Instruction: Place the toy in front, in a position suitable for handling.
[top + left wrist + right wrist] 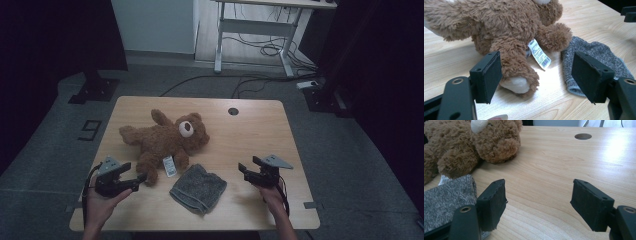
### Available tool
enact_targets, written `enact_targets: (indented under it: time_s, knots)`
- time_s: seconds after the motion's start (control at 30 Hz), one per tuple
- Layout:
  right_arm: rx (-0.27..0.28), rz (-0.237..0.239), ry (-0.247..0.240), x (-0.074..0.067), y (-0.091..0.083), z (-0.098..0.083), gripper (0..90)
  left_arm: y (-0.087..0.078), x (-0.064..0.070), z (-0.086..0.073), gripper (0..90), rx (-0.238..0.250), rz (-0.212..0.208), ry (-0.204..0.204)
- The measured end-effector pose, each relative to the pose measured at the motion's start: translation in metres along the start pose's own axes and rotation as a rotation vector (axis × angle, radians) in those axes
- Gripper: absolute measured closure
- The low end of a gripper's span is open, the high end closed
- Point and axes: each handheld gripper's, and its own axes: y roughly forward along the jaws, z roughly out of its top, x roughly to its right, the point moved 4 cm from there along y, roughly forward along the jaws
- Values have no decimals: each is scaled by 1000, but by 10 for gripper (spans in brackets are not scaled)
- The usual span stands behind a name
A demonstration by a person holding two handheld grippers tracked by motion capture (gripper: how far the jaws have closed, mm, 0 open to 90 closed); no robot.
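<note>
**Left claw lines up on the bear's foot**

We judge this to be the approach step: our left claw sits low at the near left of the tabletop, jaws spread wide, with the teddy bear's leg just ahead. In the left claw view the foot lies between the 2 jaws, close to the left one, and neither pad touches it. Our right claw is also spread and holds nothing; it hovers near the right edge of the grey cloth, with bare wood between its jaws.

The next move, as we read it, calls for easing the left claw forward a little and closing on the foot, keeping clear of the white tag beside it.

The bear lies sprawled on the left half of the tabletop, head toward the middle. It is shaggy brown plush with a cream muzzle and a pale sole on the foot. The cloth is folded, speckled grey knit, just beside the bear's lower paw; we cannot tell whether they touch.
</note>
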Motion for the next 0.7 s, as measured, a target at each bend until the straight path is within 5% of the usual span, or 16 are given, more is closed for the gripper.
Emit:
enact_targets:
  time_s: [0.4,0.7]
  knots:
    - [-21,14,-26,-9,6,-1,268,12,5,-2,244,-30,-10,9]
    - [-49,29,-51,-17,14,1,251,6,-7,-4,232,-15,20,-20]
